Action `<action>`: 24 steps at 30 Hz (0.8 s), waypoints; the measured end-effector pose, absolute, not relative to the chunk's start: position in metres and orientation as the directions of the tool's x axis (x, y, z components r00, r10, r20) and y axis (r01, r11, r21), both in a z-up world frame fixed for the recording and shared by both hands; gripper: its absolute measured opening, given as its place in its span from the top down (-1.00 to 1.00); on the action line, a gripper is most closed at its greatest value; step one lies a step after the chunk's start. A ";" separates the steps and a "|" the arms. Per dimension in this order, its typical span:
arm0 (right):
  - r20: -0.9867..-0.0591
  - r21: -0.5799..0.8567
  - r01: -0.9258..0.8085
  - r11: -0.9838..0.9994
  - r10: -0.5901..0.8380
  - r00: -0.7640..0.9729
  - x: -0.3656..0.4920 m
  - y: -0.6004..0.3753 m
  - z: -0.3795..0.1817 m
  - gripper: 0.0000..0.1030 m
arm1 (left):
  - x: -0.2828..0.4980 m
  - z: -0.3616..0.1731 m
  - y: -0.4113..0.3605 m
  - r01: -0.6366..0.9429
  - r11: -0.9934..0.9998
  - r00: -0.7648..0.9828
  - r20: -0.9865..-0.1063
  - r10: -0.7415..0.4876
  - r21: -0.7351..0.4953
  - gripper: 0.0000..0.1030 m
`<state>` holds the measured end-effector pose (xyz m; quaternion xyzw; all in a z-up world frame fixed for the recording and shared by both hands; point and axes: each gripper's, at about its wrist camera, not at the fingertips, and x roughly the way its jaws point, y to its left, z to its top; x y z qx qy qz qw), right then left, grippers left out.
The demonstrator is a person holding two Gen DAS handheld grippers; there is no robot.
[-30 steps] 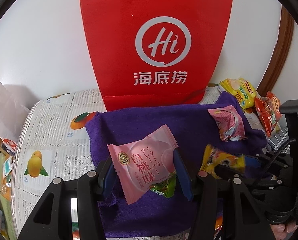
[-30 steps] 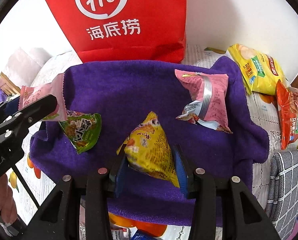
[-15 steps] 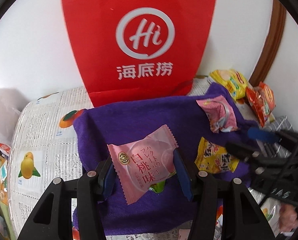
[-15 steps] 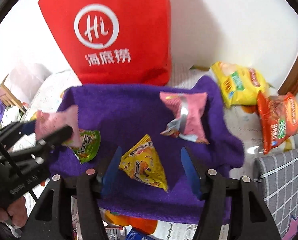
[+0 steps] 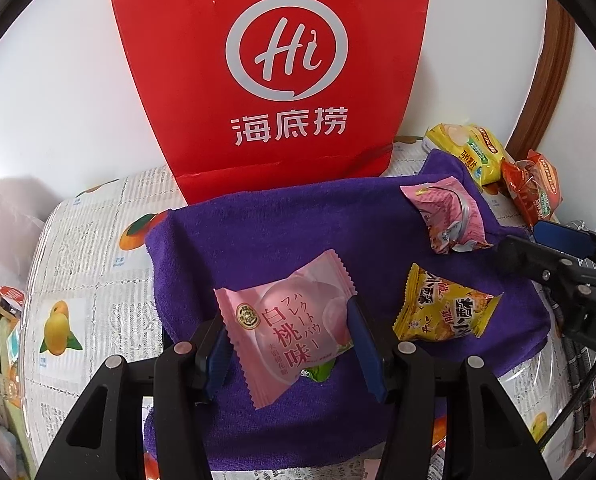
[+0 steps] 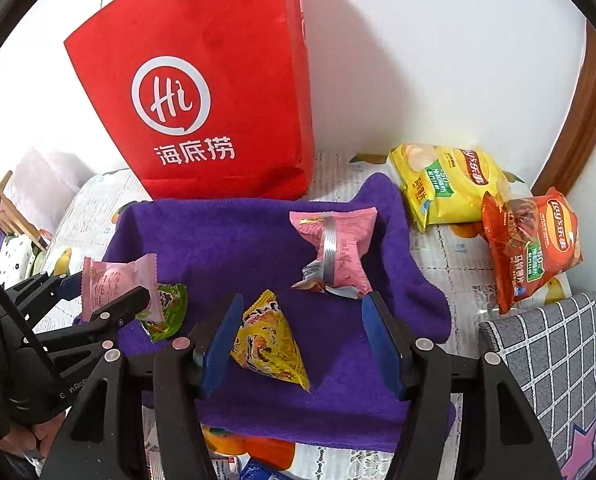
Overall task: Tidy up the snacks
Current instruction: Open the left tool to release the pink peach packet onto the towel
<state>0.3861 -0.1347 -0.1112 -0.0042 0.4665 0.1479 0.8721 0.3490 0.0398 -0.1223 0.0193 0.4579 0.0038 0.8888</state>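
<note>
My left gripper is shut on a pink peach snack packet and holds it above the purple towel. A green packet peeks out beneath it. In the right wrist view my right gripper stands open over the towel. A yellow triangular packet lies on the cloth below and between its jaws, free of the pads. A crumpled pink packet rests further back. The red "Hi" paper bag stands upright behind the towel, against the wall.
A yellow crisp bag and an orange-red crisp bag lie to the right of the towel on the fruit-print tablecloth. A grey checked cushion sits at the near right. White paper lies at the far left.
My right gripper opened, let go of the yellow packet and rose; the packet now lies on the towel. My left gripper still holds the pink packet in about the same place.
</note>
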 end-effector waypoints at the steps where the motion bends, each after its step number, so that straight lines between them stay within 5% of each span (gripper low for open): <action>1: -0.814 0.133 -0.260 0.956 0.255 0.522 0.386 -0.135 -0.111 -0.19 | 0.349 -0.122 0.040 0.011 0.999 0.580 -0.814 0.024 0.037 -0.02; 24: -0.812 0.129 -0.267 0.955 0.257 0.524 0.380 -0.133 -0.104 -0.19 | 0.350 -0.119 0.046 -0.035 0.999 0.558 -0.829 0.049 0.035 -0.18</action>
